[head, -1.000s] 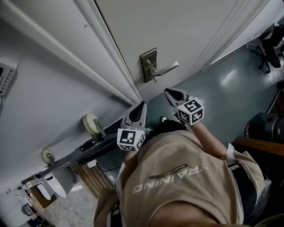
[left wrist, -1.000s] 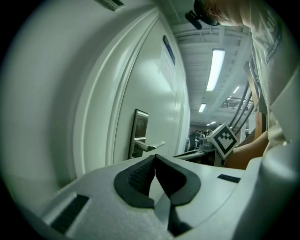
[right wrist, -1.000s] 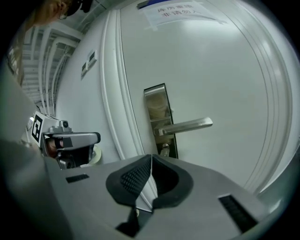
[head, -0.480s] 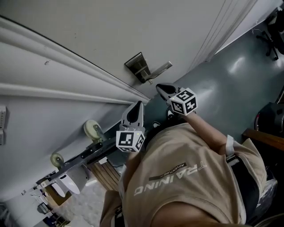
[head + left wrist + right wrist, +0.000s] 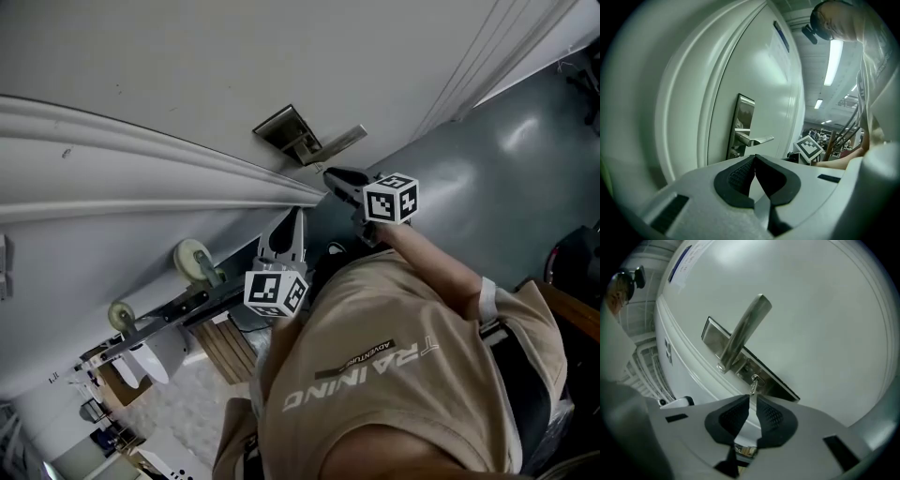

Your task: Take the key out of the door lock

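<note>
With the key (image 5: 753, 385) at its 12 o'clock, the right claw (image 5: 752, 399) is held slightly released for gripping it, while the empty left claw (image 5: 754, 157) is held back, clenched.

White door (image 5: 811, 310) with a metal lock plate (image 5: 711, 333), lever handle (image 5: 746, 329) and small key (image 5: 753, 386) in its lock.

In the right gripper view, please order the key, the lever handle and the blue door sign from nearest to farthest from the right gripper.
1. The key, just ahead of the right gripper.
2. The lever handle, above it.
3. The blue sign, upper left on the door.
</note>
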A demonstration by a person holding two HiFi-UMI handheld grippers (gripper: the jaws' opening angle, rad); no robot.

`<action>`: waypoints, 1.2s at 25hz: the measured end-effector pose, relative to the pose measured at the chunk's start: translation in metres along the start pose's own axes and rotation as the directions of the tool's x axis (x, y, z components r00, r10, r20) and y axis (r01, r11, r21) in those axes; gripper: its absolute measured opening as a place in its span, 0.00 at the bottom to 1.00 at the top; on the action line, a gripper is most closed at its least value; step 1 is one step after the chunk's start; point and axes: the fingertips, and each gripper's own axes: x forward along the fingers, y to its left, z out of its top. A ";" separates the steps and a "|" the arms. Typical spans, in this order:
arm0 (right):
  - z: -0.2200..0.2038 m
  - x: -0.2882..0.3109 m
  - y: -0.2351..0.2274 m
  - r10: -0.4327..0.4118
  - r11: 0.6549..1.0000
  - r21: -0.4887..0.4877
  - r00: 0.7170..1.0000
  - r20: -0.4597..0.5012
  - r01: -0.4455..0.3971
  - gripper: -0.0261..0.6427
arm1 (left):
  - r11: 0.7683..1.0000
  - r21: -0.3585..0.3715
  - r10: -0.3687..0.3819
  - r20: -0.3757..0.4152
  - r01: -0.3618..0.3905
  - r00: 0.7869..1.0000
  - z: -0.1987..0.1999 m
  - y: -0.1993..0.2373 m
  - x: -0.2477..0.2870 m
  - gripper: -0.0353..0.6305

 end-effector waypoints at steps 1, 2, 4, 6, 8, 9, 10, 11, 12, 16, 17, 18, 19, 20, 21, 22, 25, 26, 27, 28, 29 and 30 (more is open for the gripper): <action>0.002 0.002 0.001 0.014 0.999 0.031 1.000 0.007 -0.014 0.07 | 1.000 0.000 0.004 0.002 -0.004 1.000 0.001 0.000 0.001 0.07; 0.003 0.003 0.001 0.030 0.997 0.064 0.999 0.015 -0.031 0.07 | 1.000 -0.002 0.007 0.005 -0.007 1.000 0.002 0.001 0.001 0.07; 0.004 0.008 0.002 0.065 0.988 0.141 0.998 0.026 -0.068 0.07 | 1.000 -0.007 0.014 0.009 -0.014 1.000 0.002 0.001 0.002 0.07; 0.006 0.013 0.001 0.097 0.970 0.220 0.995 0.035 -0.102 0.12 | 1.000 -0.007 0.024 0.007 -0.024 1.000 0.002 0.002 0.002 0.07; 0.009 0.018 0.001 0.114 0.953 0.275 0.992 0.048 -0.123 0.14 | 0.999 -0.004 0.036 0.006 -0.036 0.999 0.002 0.005 0.002 0.07; 0.010 0.020 -0.001 0.114 0.949 0.290 0.992 0.049 -0.123 0.14 | 0.999 -0.004 0.043 0.005 -0.043 0.999 0.002 0.008 0.001 0.07; 0.010 0.023 -0.002 0.112 0.946 0.300 0.993 0.044 -0.120 0.14 | 0.999 -0.004 0.050 0.005 -0.050 0.999 0.002 0.010 0.001 0.07; 0.010 0.025 -0.003 0.113 0.944 0.306 0.993 0.038 -0.119 0.14 | 0.998 -0.007 0.056 0.004 -0.056 0.998 0.002 0.012 0.000 0.07; 0.010 0.027 -0.003 0.118 0.943 0.309 0.992 0.033 -0.122 0.14 | 0.998 -0.011 0.061 0.005 -0.060 0.998 0.002 0.014 0.000 0.07; 0.014 0.034 0.000 0.136 0.930 0.339 0.990 0.030 -0.138 0.12 | 0.997 -0.017 0.072 0.010 -0.072 0.997 0.005 0.019 0.003 0.07; 0.015 0.035 0.000 0.135 0.923 0.360 0.990 0.031 -0.137 0.11 | 0.997 -0.018 0.074 0.011 -0.074 0.997 0.006 0.021 0.004 0.07; 0.015 0.036 0.000 0.133 0.913 0.384 0.991 0.033 -0.136 0.11 | 0.997 -0.019 0.076 0.011 -0.076 0.997 0.007 0.022 0.005 0.07; 0.015 0.036 -0.001 0.132 0.902 0.409 0.991 0.036 -0.136 0.10 | 0.997 -0.019 0.076 0.011 -0.076 0.997 0.008 0.023 0.007 0.07; 0.015 0.037 -0.001 0.133 0.888 0.438 0.990 0.041 -0.138 0.10 | 0.997 -0.020 0.076 0.010 -0.076 0.997 0.009 0.024 0.008 0.07; 0.014 0.037 -0.002 0.136 0.873 0.467 0.990 0.047 -0.142 0.09 | 0.997 -0.019 0.076 0.009 -0.075 0.997 0.010 0.025 0.010 0.07; 0.015 0.037 -0.002 0.138 0.859 0.490 0.989 0.053 -0.147 0.09 | 0.997 -0.018 0.074 0.009 -0.074 0.997 0.011 0.026 0.012 0.07; 0.015 0.039 -0.003 0.144 0.848 0.507 0.988 0.057 -0.152 0.09 | 0.998 -0.014 0.069 0.009 -0.069 0.998 0.012 0.029 0.018 0.07; 0.016 0.039 -0.002 0.145 0.847 0.509 0.988 0.054 -0.152 0.08 | 0.998 -0.014 0.067 0.010 -0.067 0.998 0.012 0.030 0.019 0.07; 0.016 0.039 -0.002 0.147 0.844 0.513 0.988 0.054 -0.154 0.08 | 0.998 -0.015 0.064 0.011 -0.064 0.998 0.013 0.030 0.020 0.07; 0.016 0.039 -0.002 0.149 0.840 0.520 0.987 0.055 -0.155 0.08 | 0.998 -0.016 0.061 0.011 -0.061 0.998 0.014 0.029 0.021 0.07; 0.016 0.039 -0.001 0.149 0.835 0.528 0.987 0.056 -0.156 0.08 | 0.998 -0.016 0.058 0.011 -0.058 0.998 0.014 0.028 0.021 0.07; 0.015 0.038 -0.001 0.147 0.831 0.535 0.988 0.056 -0.154 0.08 | 0.998 -0.015 0.054 0.009 -0.054 0.999 0.014 0.027 0.022 0.07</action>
